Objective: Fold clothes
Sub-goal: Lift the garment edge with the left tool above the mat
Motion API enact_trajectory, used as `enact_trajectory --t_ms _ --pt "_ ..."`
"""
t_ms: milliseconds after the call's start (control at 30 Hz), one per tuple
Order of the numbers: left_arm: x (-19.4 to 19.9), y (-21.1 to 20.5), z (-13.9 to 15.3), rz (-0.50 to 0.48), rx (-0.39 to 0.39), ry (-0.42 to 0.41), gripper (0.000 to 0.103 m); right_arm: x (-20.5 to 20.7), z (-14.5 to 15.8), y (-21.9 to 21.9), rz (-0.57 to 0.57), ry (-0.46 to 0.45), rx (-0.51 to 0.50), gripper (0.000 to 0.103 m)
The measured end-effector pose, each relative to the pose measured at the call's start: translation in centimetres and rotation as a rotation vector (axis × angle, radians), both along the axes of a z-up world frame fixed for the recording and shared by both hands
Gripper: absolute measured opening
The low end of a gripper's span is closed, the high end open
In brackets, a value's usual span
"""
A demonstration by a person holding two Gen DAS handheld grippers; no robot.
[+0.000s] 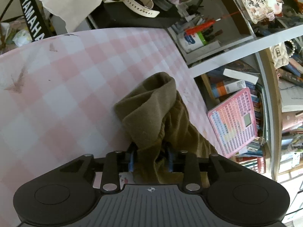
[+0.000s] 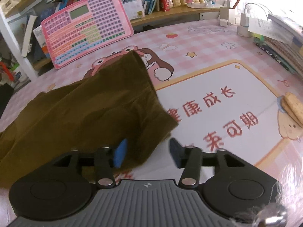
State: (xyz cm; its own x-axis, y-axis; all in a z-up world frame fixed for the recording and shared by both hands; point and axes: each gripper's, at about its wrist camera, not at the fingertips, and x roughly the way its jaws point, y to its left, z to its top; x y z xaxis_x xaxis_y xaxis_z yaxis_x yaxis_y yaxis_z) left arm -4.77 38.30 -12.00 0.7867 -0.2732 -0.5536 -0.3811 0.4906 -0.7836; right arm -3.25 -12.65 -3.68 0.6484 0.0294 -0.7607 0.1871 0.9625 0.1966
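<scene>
Jaws of the left gripper [image 1: 151,158] pinch a bunched fold of the olive-brown garment [image 1: 151,109], lifting it into a crumpled peak above the pink checked table [image 1: 66,79]. Those of the right gripper [image 2: 147,153] stand spread, one blue pad [image 2: 120,154] over the cloth's near corner and the other beside it over bare mat; whether that pad touches the fabric I can't quite tell. From the right wrist view the garment [image 2: 85,109] lies flatter, covering part of a cartoon print. Behind the table, the shelf compartments [image 1: 246,43] are crammed: one holds bottles and pens, another books with a pink keypad toy [image 2: 85,30] leaning against them.
</scene>
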Motion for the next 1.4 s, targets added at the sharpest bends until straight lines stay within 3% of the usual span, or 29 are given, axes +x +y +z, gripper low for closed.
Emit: enact_trajectory --t_ms 200,400,633,900,1033,1067,1100,1300,1400 --pt "0.2 0.0 0.2 -0.020 -0.006 -0.022 0.048 -3.2 1.2 4.8 0.116 -0.017 -0.032 0.080" --pt "0.0 0.1 -0.2 -0.005 -0.032 -0.037 0.048 -4.3 1.5 9.8 0.276 -0.024 -0.053 0.081" --pt "-0.3 0.3 -0.6 0.022 -0.078 -0.054 0.048 -0.3 2.3 17.4 0.434 -0.098 -0.147 0.081" --pt "-0.2 0.2 -0.7 0.059 -0.100 -0.052 0.047 1.4 0.2 21.4 0.513 -0.118 -0.255 0.081" --pt "-0.1 0.0 -0.7 0.069 -0.088 -0.047 0.035 2.2 -1.0 23.1 0.548 -0.125 -0.305 0.087" --pt "0.0 0.0 -0.8 0.075 -0.080 -0.031 0.021 2.4 -1.3 23.5 0.557 -0.126 -0.318 0.087" --pt "0.1 0.0 -0.9 0.080 -0.075 -0.017 0.017 2.6 -1.6 23.9 0.565 -0.128 -0.330 0.087" --pt "0.0 -0.3 -0.2 0.061 0.000 -0.042 0.011 2.2 -2.3 24.3 0.600 -0.121 -0.342 0.086" --pt "0.1 -1.6 2.4 0.001 0.119 -0.112 0.010 1.7 -2.3 24.0 0.612 -0.114 -0.331 0.084"
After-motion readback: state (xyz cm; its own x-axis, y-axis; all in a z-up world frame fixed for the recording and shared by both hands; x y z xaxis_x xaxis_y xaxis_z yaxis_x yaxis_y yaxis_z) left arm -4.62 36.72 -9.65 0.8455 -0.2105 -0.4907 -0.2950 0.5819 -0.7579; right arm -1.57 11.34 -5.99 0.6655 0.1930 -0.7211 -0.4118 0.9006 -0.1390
